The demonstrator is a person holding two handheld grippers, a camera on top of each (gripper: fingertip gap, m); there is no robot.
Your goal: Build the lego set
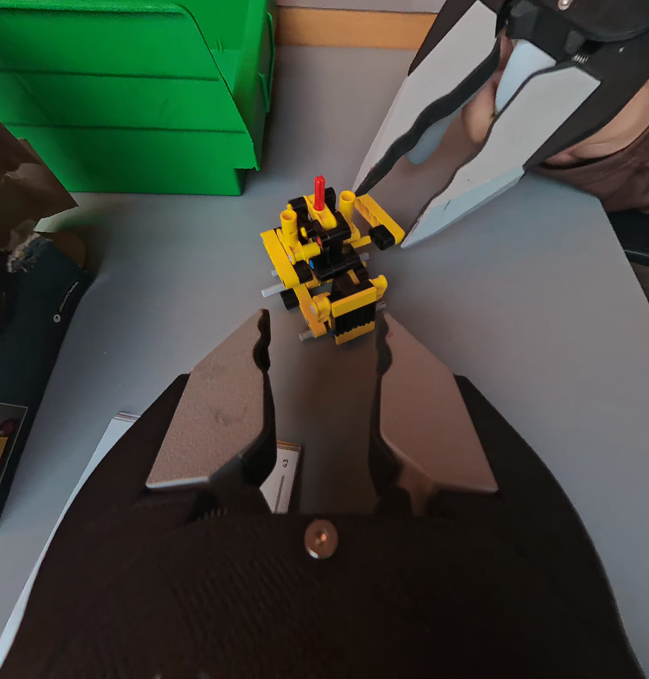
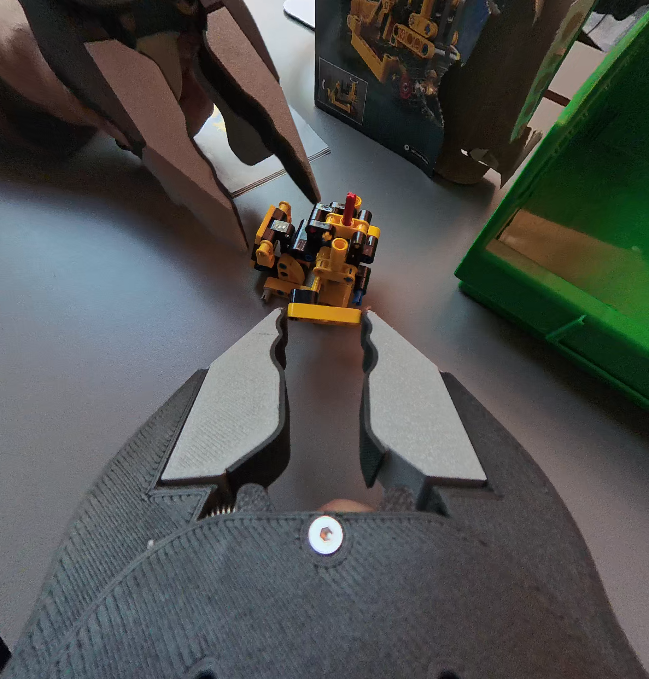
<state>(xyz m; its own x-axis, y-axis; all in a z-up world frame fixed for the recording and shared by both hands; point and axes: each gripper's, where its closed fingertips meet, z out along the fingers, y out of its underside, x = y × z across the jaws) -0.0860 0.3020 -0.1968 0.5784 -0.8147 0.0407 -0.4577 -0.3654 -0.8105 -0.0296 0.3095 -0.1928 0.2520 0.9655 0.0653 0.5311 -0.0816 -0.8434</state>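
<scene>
A small yellow and black lego model [image 1: 326, 264] with a red axle [image 1: 319, 193] standing up from its top sits on the grey table [image 1: 499, 367]. My left gripper [image 1: 323, 315] is open, with its fingertips either side of the model's near end and a gap on the left side. My right gripper [image 2: 323, 313] has a fingertip at each end of the model's yellow beam [image 2: 325, 314] and looks shut on it. The model also shows in the right wrist view [image 2: 323, 253]. The right gripper [image 1: 380, 218] reaches in from the upper right in the left wrist view.
A green bin [image 1: 132, 103] stands behind the model and also shows in the right wrist view [image 2: 572, 220]. The lego box [image 2: 381, 73] and a torn brown bag [image 2: 499, 92] stand beside the bin. An instruction booklet [image 2: 264, 161] lies under the left gripper [image 2: 280, 222]. A sleeved arm [image 1: 609, 176] is at right.
</scene>
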